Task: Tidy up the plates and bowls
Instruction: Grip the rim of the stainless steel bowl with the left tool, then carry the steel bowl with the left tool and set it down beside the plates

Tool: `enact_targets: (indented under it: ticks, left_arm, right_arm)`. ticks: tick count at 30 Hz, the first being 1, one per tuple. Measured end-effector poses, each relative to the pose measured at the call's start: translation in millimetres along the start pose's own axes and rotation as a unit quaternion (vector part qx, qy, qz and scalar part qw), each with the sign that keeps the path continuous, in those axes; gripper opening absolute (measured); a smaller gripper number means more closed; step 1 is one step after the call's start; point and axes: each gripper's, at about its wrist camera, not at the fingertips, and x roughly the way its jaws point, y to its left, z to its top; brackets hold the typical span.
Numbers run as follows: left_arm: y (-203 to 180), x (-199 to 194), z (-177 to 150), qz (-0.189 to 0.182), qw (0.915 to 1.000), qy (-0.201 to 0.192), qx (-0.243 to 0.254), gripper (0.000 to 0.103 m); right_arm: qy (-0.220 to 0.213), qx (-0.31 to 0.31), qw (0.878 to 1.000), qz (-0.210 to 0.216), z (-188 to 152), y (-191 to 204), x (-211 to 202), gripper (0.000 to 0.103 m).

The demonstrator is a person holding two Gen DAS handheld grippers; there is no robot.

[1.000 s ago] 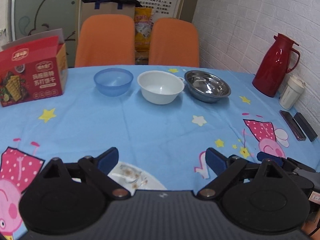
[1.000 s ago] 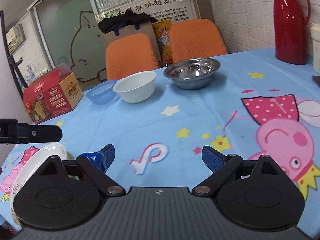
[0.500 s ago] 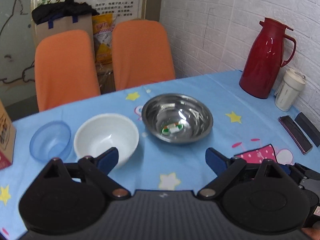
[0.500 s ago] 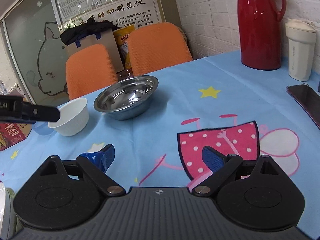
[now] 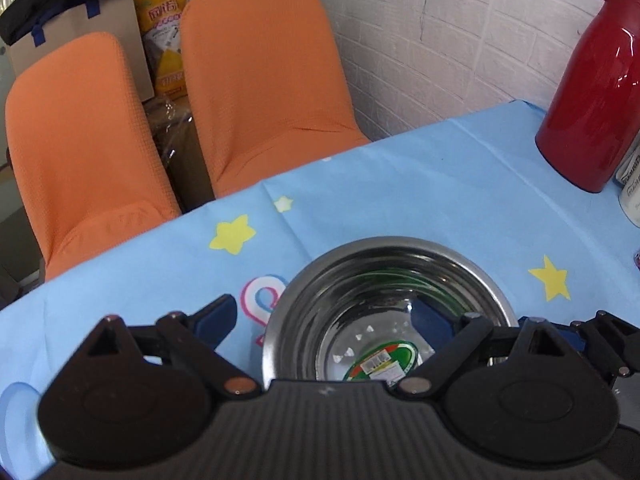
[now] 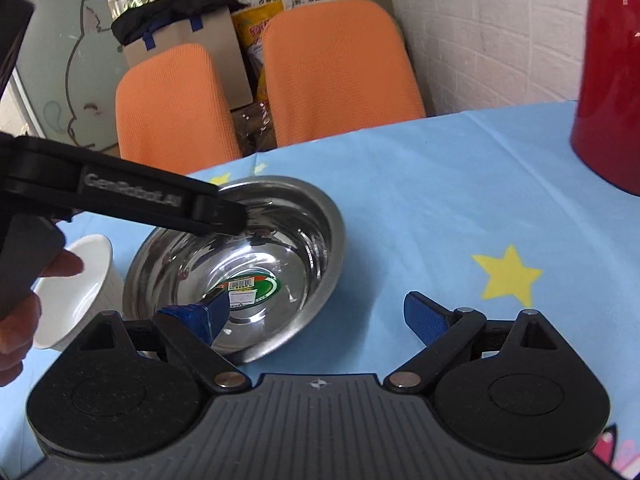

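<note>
A steel bowl (image 5: 384, 292) with a green sticker inside stands on the blue tablecloth; it also shows in the right wrist view (image 6: 248, 256). My left gripper (image 5: 324, 320) is open and straddles the bowl's left rim, one finger inside and one outside. My right gripper (image 6: 316, 312) is open and straddles the bowl's right rim, its left finger inside. A white bowl (image 6: 80, 280) stands left of the steel bowl. A blue bowl's edge (image 5: 16, 412) shows at the lower left.
A red thermos (image 5: 596, 88) and a white cup (image 5: 630, 192) stand at the right by the brick wall. Two orange chairs (image 5: 256, 80) stand behind the table's far edge. The left gripper's body (image 6: 120, 196) reaches across the right wrist view.
Both grippers have moved forward to the steel bowl and now straddle its rim from opposite sides. Both stayed open.
</note>
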Motion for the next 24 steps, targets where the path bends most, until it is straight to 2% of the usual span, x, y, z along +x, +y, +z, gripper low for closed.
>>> enact_targets:
  ticks: [4, 6, 7, 9, 11, 16, 20, 24]
  left_arm:
    - [-1, 12, 0, 0.0, 0.9999, 0.013, 0.008, 0.092]
    - [0, 17, -1, -0.009, 0.9997, 0.022, 0.01, 0.079]
    - [0, 19, -2, -0.017, 0.9994, 0.03, 0.01, 0.065]
    - [-2, 23, -4, -0.019, 0.9988, 0.042, 0.013, 0.052]
    - [-3, 24, -5, -0.013, 0.999, 0.04, 0.014, 0.05]
    - [-6, 8, -8, -0.024, 0.9989, 0.041, 0.002, 0.05]
    - [-21, -24, -20, -0.017, 0.9994, 0.027, 0.011, 0.051]
    - [-38, -64, -47, -0.017, 0.9997, 0.015, 0.011, 0.051]
  right_arm:
    - [0.0, -0.014, 1.0, 0.002, -3, 6, 7, 0.08]
    - [-0.006, -0.024, 1.0, 0.017, -5, 8, 7, 0.076]
    - [-0.008, -0.032, 0.999, 0.023, -5, 10, 8, 0.075]
    - [-0.012, -0.051, 0.998, 0.023, -7, 15, 8, 0.066]
    - [-0.014, -0.056, 0.998, 0.028, -7, 18, 7, 0.061]
    - [-0.01, -0.042, 0.998, 0.036, -7, 16, -2, 0.059]
    - [-0.03, -0.051, 0.998, 0.027, -14, 25, -31, 0.06]
    - [-0.049, -0.05, 0.997, 0.025, -33, 31, -70, 0.061]
